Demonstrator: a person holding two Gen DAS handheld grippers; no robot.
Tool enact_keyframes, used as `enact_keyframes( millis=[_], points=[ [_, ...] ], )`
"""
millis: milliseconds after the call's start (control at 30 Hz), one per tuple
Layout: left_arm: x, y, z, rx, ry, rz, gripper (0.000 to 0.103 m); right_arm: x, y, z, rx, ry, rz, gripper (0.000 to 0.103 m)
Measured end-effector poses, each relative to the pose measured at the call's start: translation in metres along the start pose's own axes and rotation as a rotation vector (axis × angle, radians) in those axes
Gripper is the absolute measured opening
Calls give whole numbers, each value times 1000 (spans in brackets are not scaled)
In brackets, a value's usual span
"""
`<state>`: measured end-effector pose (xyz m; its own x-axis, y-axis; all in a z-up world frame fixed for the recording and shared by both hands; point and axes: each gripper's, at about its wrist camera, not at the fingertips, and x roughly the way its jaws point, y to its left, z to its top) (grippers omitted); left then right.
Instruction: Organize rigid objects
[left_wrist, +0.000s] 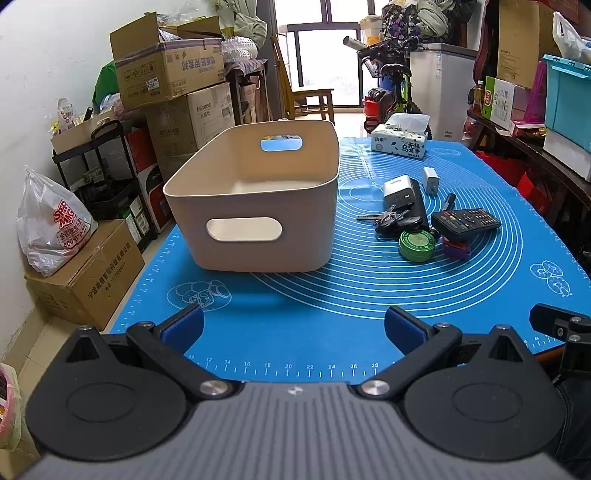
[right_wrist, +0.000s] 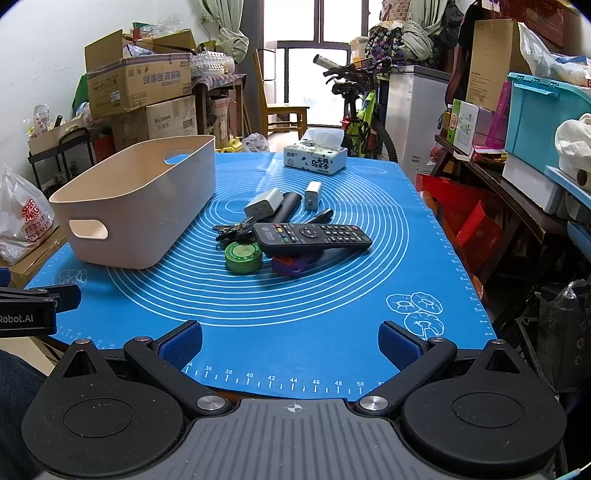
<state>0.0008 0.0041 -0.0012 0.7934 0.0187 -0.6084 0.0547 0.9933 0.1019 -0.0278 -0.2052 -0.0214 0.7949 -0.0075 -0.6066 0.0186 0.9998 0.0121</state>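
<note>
An empty beige bin (left_wrist: 255, 206) (right_wrist: 140, 206) with handle slots stands on the left half of the blue mat (left_wrist: 314, 321) (right_wrist: 295, 314). To its right lies a pile: a black remote (left_wrist: 466, 220) (right_wrist: 312, 236), a green round tin (left_wrist: 418, 246) (right_wrist: 243, 256), keys (left_wrist: 391, 220) (right_wrist: 232, 230), a purple object (left_wrist: 456, 249) (right_wrist: 291, 266), white chargers (left_wrist: 399, 190) (right_wrist: 263, 204), a black power bank (right_wrist: 286, 207) and a pen (left_wrist: 448, 202). My left gripper (left_wrist: 293, 326) is open near the mat's front edge, holding nothing. My right gripper (right_wrist: 290, 341) is open too, well short of the pile.
A tissue pack (left_wrist: 400, 142) (right_wrist: 316, 157) sits at the mat's far end. Cardboard boxes (left_wrist: 170, 74) and a white plastic bag (left_wrist: 48, 225) crowd the left. A bicycle (right_wrist: 354, 110) stands behind the table; shelves with a teal crate (right_wrist: 546, 118) line the right.
</note>
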Motion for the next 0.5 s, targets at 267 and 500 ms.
enact_keyframes(
  millis=[267,500],
  points=[
    [-3,1,-2,0,-2,1,103,0,0,0,0,1,0,101],
    [-1,1,0,1,0,1,103,0,0,1,0,1,0,101]
  ],
)
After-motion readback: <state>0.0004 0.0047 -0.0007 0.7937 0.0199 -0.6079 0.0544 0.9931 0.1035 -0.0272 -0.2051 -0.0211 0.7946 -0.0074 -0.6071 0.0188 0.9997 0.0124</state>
